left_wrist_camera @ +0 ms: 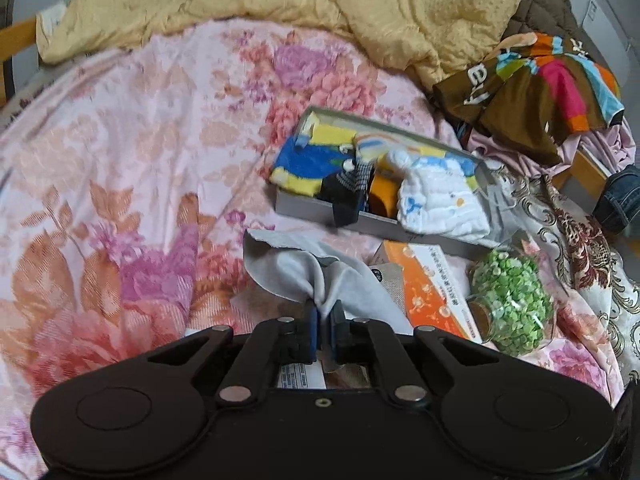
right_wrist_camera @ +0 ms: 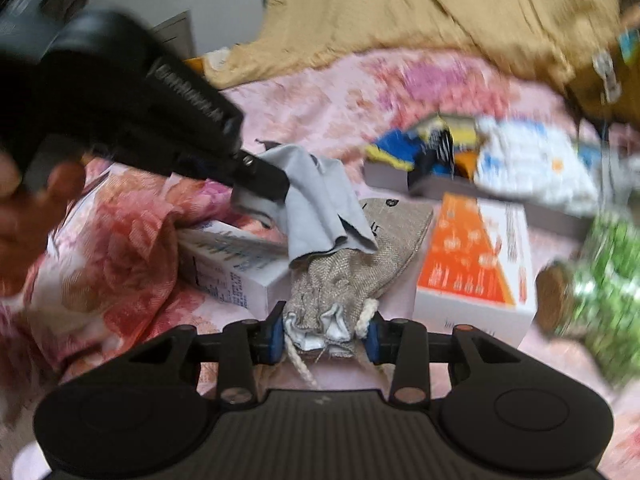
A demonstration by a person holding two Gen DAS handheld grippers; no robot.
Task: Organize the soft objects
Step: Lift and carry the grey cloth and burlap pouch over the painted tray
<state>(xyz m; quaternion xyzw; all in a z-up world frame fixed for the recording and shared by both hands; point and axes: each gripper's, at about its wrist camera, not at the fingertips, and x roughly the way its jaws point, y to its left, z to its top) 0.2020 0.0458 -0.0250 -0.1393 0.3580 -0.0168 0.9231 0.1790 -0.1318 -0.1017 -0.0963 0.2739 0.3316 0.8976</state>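
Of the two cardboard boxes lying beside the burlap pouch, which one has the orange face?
The orange-and-white cardboard box, right of the burlap drawstring pouch in the right wrist view. The white box with blue print, left of the pouch, shows no orange.

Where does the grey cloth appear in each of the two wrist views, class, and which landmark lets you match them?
Left wrist view: the grey cloth sits low at centre, pinched by the left gripper, jaws shut on it.
Right wrist view: it hangs left of centre, draped over the burlap pouch.
Shared landmark: the orange box, right of the cloth in both.
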